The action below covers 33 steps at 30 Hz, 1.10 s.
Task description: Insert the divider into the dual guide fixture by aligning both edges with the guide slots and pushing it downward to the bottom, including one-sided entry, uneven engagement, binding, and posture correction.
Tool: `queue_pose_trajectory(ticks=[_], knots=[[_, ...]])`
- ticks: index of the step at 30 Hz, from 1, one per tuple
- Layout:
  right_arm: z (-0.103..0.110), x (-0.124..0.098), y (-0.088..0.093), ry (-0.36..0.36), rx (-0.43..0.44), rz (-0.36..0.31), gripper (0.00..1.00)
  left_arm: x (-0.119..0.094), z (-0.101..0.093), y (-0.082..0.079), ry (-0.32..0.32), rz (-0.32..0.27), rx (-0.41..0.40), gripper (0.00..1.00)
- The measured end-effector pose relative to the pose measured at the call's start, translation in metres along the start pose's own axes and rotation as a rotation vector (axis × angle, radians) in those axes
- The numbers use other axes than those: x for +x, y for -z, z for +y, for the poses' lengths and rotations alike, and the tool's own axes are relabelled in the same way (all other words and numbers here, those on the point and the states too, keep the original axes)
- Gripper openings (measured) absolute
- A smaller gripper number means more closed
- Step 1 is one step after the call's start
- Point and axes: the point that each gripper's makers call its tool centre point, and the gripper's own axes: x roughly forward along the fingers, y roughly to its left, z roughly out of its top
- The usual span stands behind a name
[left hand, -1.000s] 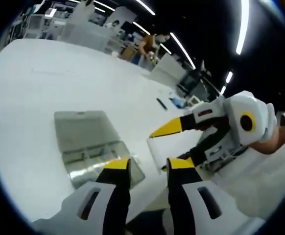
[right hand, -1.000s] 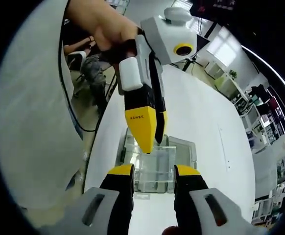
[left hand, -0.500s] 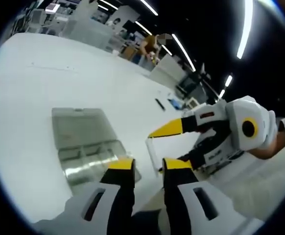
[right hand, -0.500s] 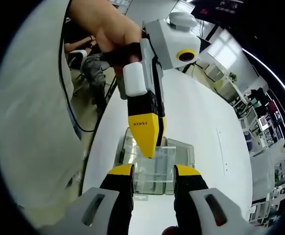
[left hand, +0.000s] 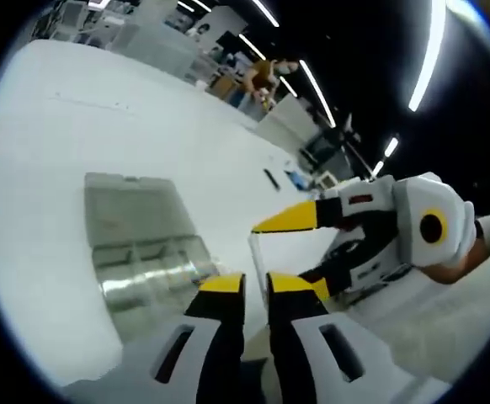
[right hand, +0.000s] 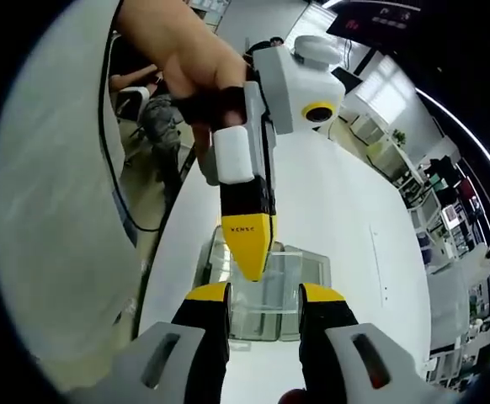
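Left claw point(left hand: 256, 283) now narrower around divider point(left hand: 260, 252), right claw point(right hand: 264, 292) alongside.

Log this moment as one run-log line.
left gripper: closing on divider | right gripper: holds divider | fixture: on table, divider not inserted
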Motion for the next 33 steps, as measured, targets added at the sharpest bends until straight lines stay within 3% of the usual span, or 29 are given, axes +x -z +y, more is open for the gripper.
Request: queue_pose_trajectory(ticks=[20, 33], knots=[[0.0013, -0.0014, -0.0036, 0.007, -0.010, 0.002, 0.27, 0.0019, -0.0059, 0.0020, 0.032, 0.003, -0.062, 0.00], [0.0029, -0.0038, -0.0020, 0.014, -0.009, 0.007, 0.27, 0.0033, -0.0095, 0.0062, 0.034, 0.014, -0.052, 0.00]])
